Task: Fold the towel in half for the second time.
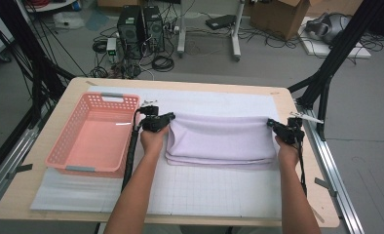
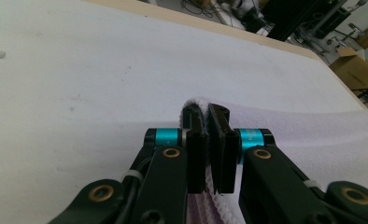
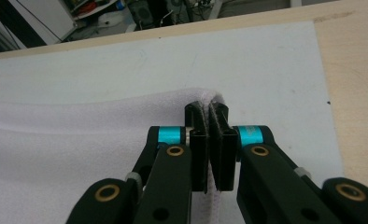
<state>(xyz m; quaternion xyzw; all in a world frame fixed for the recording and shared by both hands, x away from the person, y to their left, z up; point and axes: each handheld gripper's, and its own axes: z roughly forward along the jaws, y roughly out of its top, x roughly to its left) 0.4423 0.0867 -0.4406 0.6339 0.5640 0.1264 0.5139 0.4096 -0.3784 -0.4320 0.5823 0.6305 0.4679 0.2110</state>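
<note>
A pale lilac towel (image 1: 219, 139), folded into a wide band of layers, lies across the middle of the white mat (image 1: 214, 187). My left gripper (image 1: 169, 117) is shut on the towel's far left corner; in the left gripper view the fabric (image 2: 285, 130) is pinched between the black jaws of the left gripper (image 2: 205, 112). At the far right corner, my right gripper (image 1: 270, 123) is shut on the towel too. The right gripper view shows the right gripper (image 3: 206, 108) clamping the folded edge of the towel (image 3: 79, 140).
A pink plastic basket (image 1: 63, 146) stands to the left of the towel, close to my left hand. The wooden table edge (image 1: 302, 161) runs just right of my right hand. Black frame posts, computers and cables are on the floor beyond the table.
</note>
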